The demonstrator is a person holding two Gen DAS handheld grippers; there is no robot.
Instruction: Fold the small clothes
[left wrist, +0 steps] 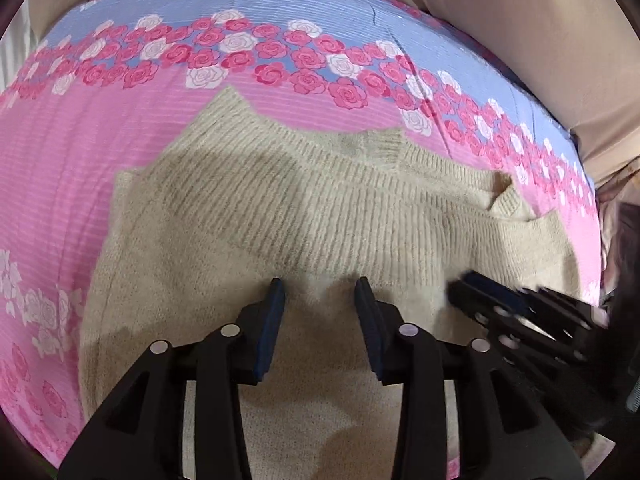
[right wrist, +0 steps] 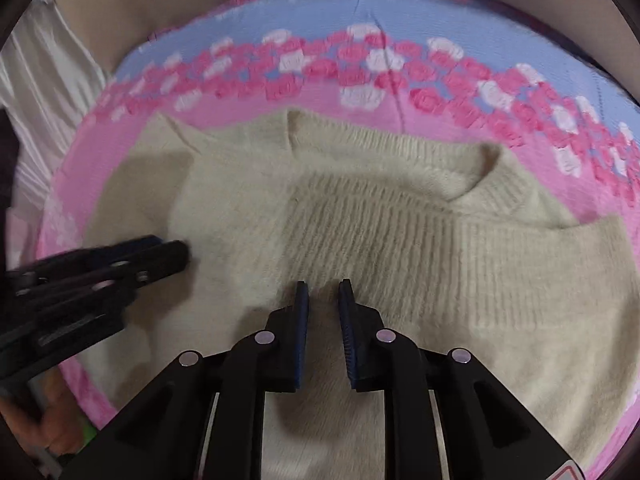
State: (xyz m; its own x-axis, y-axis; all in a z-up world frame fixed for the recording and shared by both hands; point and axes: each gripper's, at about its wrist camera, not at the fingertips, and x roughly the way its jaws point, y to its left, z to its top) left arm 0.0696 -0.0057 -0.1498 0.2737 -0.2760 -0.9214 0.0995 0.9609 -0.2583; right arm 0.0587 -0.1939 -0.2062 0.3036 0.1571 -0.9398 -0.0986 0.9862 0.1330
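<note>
A cream knit sweater [left wrist: 320,216] lies partly folded on a pink and blue rose-print sheet [left wrist: 64,184]. Its ribbed collar [left wrist: 384,144] faces the far side. My left gripper [left wrist: 319,285] hovers just above the sweater's near part, open and empty. My right gripper shows blurred at the right in the left wrist view [left wrist: 472,292]. In the right wrist view the sweater [right wrist: 400,232] fills the middle, with the collar [right wrist: 492,188] at the right. My right gripper [right wrist: 323,286] is open with a narrow gap, over the knit. The left gripper [right wrist: 172,254] shows at the left.
Beige padded surfaces [left wrist: 520,32] rise behind the sheet's far edge. A white pleated fabric [right wrist: 44,92] hangs at the left in the right wrist view. The sheet [right wrist: 440,12] runs to blue at the far side. A hand [right wrist: 52,428] shows at the lower left.
</note>
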